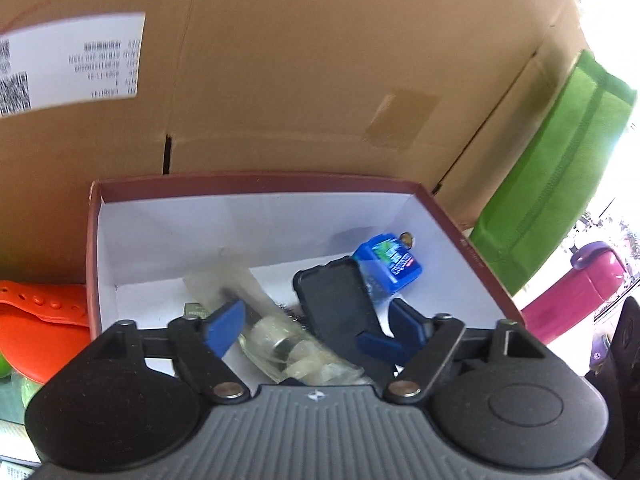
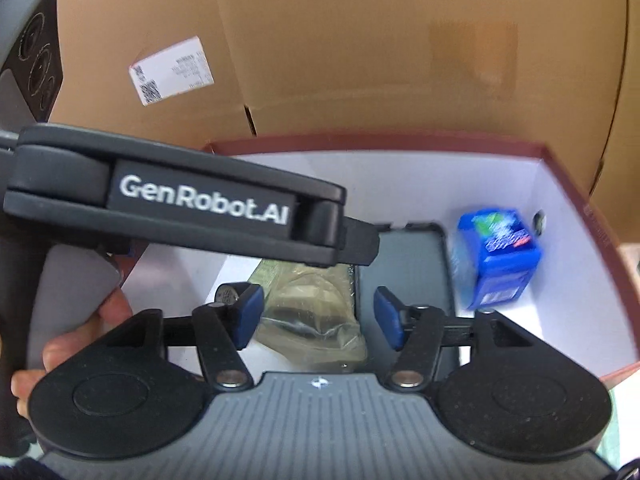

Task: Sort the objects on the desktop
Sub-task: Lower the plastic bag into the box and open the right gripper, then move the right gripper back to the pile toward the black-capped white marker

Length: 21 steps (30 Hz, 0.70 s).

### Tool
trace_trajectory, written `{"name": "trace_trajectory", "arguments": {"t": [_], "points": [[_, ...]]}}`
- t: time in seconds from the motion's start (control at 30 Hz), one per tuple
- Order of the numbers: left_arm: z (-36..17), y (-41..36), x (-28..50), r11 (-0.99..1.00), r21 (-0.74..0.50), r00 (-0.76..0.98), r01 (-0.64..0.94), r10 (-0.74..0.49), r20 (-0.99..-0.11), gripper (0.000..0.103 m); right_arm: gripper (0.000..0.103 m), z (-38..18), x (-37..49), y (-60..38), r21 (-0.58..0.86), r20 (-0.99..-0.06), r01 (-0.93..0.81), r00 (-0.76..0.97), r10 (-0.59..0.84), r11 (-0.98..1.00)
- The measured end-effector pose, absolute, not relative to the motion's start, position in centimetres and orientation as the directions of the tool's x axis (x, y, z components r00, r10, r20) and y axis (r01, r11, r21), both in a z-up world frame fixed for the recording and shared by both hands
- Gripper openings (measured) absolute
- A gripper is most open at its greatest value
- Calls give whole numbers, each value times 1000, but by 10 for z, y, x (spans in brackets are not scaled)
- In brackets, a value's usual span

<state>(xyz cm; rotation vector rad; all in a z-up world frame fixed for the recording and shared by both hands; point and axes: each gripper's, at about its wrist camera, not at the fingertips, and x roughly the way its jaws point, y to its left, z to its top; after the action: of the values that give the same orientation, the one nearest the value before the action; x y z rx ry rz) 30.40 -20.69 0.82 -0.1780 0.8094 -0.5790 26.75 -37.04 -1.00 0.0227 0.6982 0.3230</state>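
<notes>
A red-rimmed box with a white inside (image 1: 256, 216) (image 2: 400, 176) holds a black phone case (image 1: 340, 312) (image 2: 408, 268), a blue container (image 1: 390, 262) (image 2: 500, 258) and a clear plastic bag with small parts (image 1: 276, 340) (image 2: 316, 316). My left gripper (image 1: 316, 330) is open above the bag and the case, holding nothing. My right gripper (image 2: 318, 316) is open over the bag, empty. The left gripper's body (image 2: 180, 204) crosses the right wrist view above the box. The blue container looks blurred at the box's right side.
A large cardboard box (image 1: 300, 72) stands behind the red box. A green bag (image 1: 560, 176) and a pink bottle (image 1: 576, 296) are to the right. An orange object (image 1: 40, 320) lies to the left of the box.
</notes>
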Motion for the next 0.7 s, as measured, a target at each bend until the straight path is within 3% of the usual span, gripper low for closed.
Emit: {"name": "trace_trajectory", "arguments": {"t": [0.33,0.43,0.7], "points": [[18,-209,269,815,-367,546,448,-574,-610,96,91,10,232,-377,140,-525,-253,801,289,957],[22,-206,253,821,-366,575,438,-569,-588,100,94,11,220,-381,129,-506,-236,820,269,963],[28,-202,208,852,-302,603,428,-519,-606,101,95,22,175,-383,100,-473,-217,848,239,971]]}}
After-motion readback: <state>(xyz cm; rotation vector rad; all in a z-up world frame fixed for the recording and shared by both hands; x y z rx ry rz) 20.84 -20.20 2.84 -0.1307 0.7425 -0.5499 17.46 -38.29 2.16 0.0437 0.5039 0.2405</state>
